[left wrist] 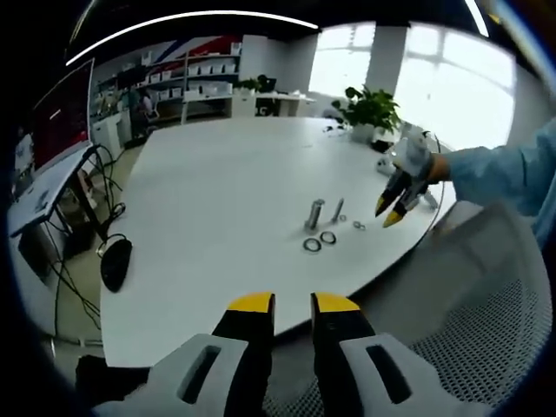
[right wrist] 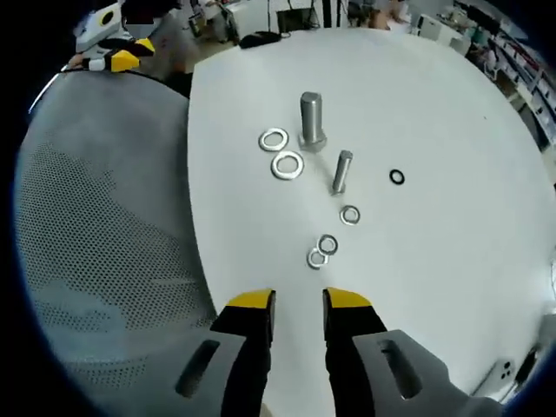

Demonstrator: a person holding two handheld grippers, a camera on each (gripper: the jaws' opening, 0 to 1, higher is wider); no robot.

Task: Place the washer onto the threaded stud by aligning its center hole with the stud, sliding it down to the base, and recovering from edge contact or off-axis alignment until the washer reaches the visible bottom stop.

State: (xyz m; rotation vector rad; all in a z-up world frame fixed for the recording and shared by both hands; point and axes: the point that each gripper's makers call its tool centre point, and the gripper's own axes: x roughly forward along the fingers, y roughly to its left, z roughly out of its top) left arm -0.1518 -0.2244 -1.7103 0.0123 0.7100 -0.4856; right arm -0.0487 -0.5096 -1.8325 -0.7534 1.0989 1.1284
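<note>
Hovering off the white table [right wrist: 452, 261], the left gripper [left wrist: 293, 304] holds nothing, jaws narrowly parted. Two large washers [right wrist: 281, 153] lie beside the upright threaded stud [right wrist: 311, 120], smaller bolt [right wrist: 341, 171] further right. Right gripper [right wrist: 299, 301] poised above, jaws narrowly parted, empty.

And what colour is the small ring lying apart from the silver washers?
Black; the small ring shows best in the right gripper view.
</note>
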